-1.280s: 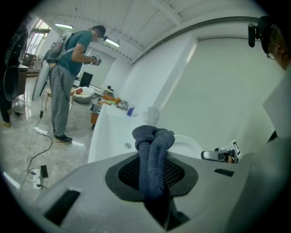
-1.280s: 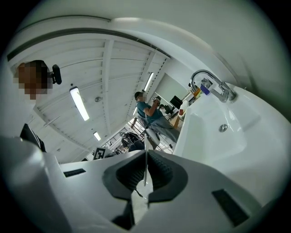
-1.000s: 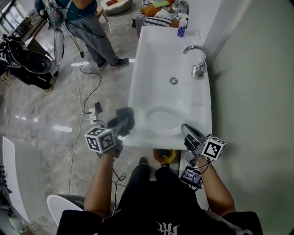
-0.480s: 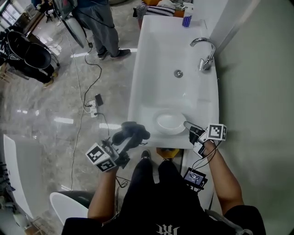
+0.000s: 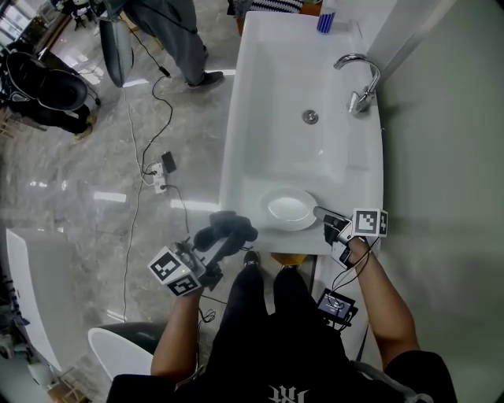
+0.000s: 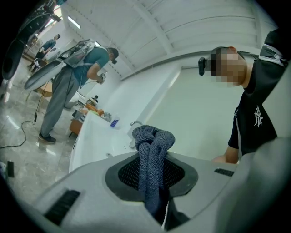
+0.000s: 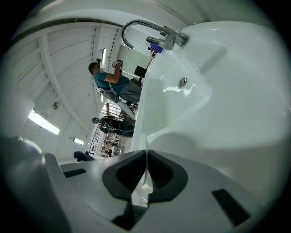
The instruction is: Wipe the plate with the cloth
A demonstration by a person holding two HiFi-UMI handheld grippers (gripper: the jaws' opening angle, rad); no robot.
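- The plate (image 5: 289,208) is plain glossy white, lying at 5 o'clock in the equally white sink (image 5: 260,102).
- The cloth (image 6: 152,150) is dark slate blue-grey with a fine knitted weave.
- The left gripper (image 6: 157,182) and right gripper (image 7: 145,175) have pale grey shells and black pads. The left pads show a mesh pattern.
- The left cube (image 5: 175,271) and right cube (image 5: 368,223) carry black square markers on white.
- The faucet (image 5: 362,79), at 1 o'clock, is shiny silver.
- The cup (image 5: 325,20), at 12 o'clock, is blue.
- The floor (image 5: 79,181), at 9 o'clock, is glossy grey with pale marbled streaks.
- The wall (image 5: 449,157), at 3 o'clock, is pale grey-green.
- The shirt (image 5: 276,346), at 6 o'clock, is black with a white emblem.
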